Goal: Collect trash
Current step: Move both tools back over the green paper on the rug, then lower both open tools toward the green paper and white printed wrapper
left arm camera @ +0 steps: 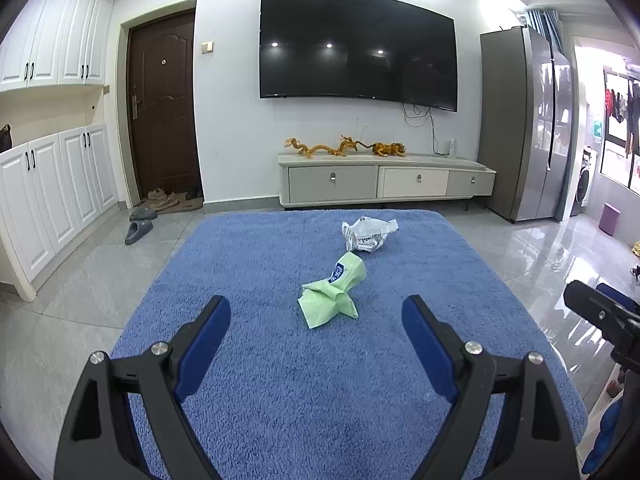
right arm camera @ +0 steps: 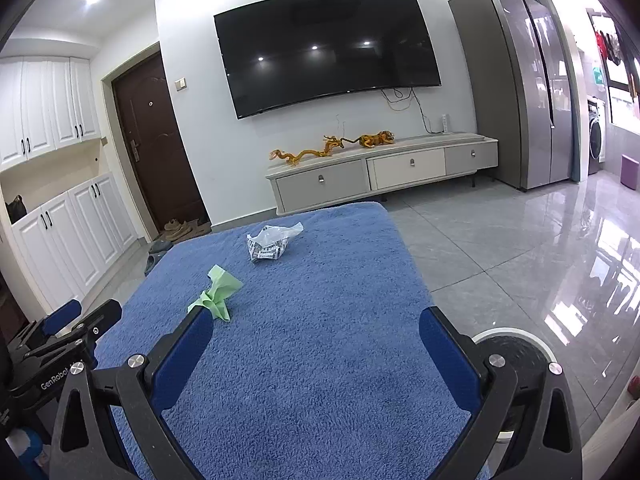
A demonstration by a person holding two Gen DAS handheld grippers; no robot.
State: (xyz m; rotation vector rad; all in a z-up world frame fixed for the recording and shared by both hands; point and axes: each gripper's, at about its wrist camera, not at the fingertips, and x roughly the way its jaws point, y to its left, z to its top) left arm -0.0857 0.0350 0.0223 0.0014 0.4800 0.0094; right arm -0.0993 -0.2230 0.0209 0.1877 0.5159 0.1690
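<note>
A crumpled green wrapper (left arm camera: pixel 333 291) lies in the middle of the blue fleece-covered table (left arm camera: pixel 260 360). A crumpled white printed wrapper (left arm camera: pixel 367 234) lies just beyond it. My left gripper (left arm camera: pixel 316 316) is open and empty, just short of the green wrapper. In the right wrist view the green wrapper (right arm camera: pixel 218 294) and the white wrapper (right arm camera: pixel 271 242) lie ahead to the left on the table (right arm camera: pixel 320 360). My right gripper (right arm camera: pixel 316 328) is open and empty over the table's right part. The left gripper (right arm camera: pixel 68 332) shows at the left edge of that view.
A round bin with a black liner (right arm camera: pixel 516 354) stands on the floor by the table's right edge, behind my right finger. A TV cabinet (left arm camera: pixel 384 178), a fridge (left arm camera: pixel 528 124) and white cupboards (left arm camera: pixel 52 192) line the walls. Slippers (left arm camera: pixel 138 232) lie on the tiled floor.
</note>
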